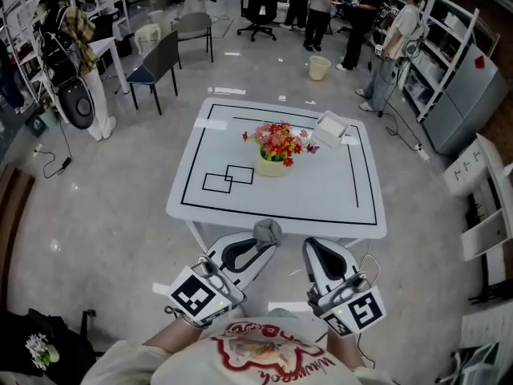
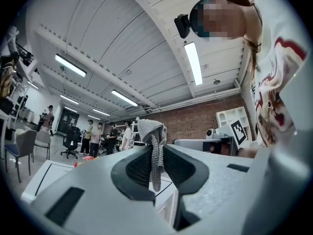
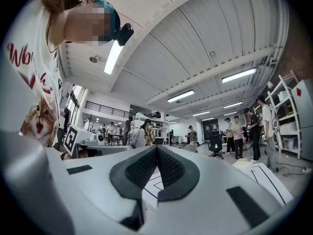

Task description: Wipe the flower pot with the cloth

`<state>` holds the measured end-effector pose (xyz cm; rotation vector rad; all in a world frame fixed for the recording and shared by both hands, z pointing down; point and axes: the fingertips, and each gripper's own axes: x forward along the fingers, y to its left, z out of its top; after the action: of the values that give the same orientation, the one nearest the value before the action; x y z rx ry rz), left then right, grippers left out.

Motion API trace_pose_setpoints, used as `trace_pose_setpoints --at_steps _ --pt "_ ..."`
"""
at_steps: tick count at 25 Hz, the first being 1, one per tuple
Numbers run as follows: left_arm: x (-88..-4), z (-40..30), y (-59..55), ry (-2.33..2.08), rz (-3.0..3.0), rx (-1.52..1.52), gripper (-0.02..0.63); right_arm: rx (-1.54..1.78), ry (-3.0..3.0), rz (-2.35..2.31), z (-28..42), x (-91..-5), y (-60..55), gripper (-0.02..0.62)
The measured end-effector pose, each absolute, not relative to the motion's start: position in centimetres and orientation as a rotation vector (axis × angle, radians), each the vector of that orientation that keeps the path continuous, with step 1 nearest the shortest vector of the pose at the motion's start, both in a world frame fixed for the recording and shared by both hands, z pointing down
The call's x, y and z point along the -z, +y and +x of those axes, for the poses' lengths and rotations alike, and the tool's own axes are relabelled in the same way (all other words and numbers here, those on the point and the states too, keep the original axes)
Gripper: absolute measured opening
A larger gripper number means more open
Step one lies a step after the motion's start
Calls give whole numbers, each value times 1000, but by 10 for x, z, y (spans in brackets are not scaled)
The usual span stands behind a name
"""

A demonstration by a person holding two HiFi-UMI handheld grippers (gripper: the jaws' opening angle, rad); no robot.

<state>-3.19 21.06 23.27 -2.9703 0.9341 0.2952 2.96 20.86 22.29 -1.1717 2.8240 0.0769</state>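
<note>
Flower pot (image 1: 273, 165) first: it is small, round and short, and its colour is a pale cream. It is full of red, orange and pink flowers (image 1: 279, 140) with some green leaves, and they spread out wider than the pot. The pot stands upright near the middle of a white table (image 1: 337, 191), a little toward the far side. Black lines are drawn on the table top, and two small black boxes (image 1: 228, 179) are drawn to the left of the pot. A white box (image 1: 330, 127) sits near the far right corner, close to the flowers but not touching the pot.

The left gripper (image 1: 264, 247) is squeezed tight on a grey cloth (image 1: 268, 232). The cloth looks knitted. It bunches up in a lump above the jaw tips, and a thin strip hangs down between the dark pads. The right gripper (image 1: 314, 245) has its jaws pressed together with nothing in them.

Both grippers are held side by side just past the near edge of the table, well apart from the pot. The cloth is not touching the pot.
</note>
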Motion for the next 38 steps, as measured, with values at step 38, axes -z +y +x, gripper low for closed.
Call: trace_pose_setpoints --at_steps 38 --pt "-244 91 518 1162 -2949 -223 54 20 2859 -1011 143 -236 516 -2"
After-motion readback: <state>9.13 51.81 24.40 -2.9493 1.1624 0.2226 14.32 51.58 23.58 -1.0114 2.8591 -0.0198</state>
